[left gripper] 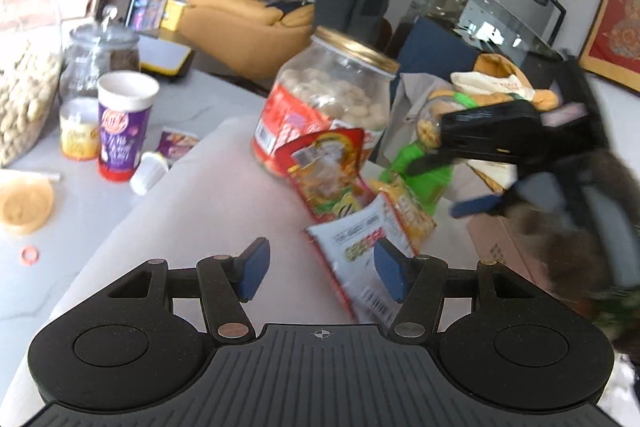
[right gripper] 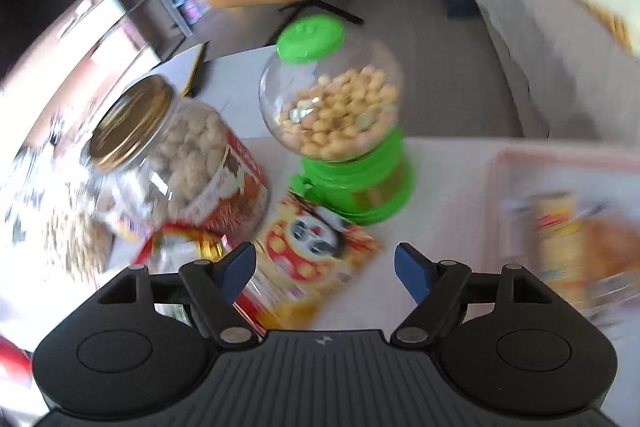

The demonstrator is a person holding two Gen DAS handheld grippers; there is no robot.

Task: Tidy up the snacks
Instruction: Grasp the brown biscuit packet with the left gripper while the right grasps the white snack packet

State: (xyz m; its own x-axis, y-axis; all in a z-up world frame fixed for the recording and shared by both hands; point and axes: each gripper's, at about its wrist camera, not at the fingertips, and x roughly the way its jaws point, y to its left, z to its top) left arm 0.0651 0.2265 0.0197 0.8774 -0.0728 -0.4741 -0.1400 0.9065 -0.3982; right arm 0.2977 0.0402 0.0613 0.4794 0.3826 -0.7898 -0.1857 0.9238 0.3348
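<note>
Picking the next snack is the job now, and both grippers look ready for it. Low in the left wrist view, the left gripper (left gripper: 318, 269) has its blue pads spread wide, with nothing squeezed between them. Just past its right pad lies a white snack packet (left gripper: 362, 247), flat on the pale table (left gripper: 208, 187). Low in the right wrist view, the right gripper (right gripper: 325, 269) is also wide and holds nothing. Right above its left pad lies a yellow panda packet (right gripper: 312, 255), partly under that pad's tip. A good way, I think, is to slide one pad under an edge of a flat packet, then close gently so the snacks inside do not crush. Only one gripper should go for each packet, so they do not bump. Farther back, in the middle of both views, stands a big nut jar (right gripper: 180, 163) with a gold lid. Beside it stands a green candy machine (right gripper: 340, 123). Both are tall and could tip, so keep clear of them. At the right edge of the right wrist view sits a blurry pink tray (right gripper: 520, 157), which may be where snacks go.
</note>
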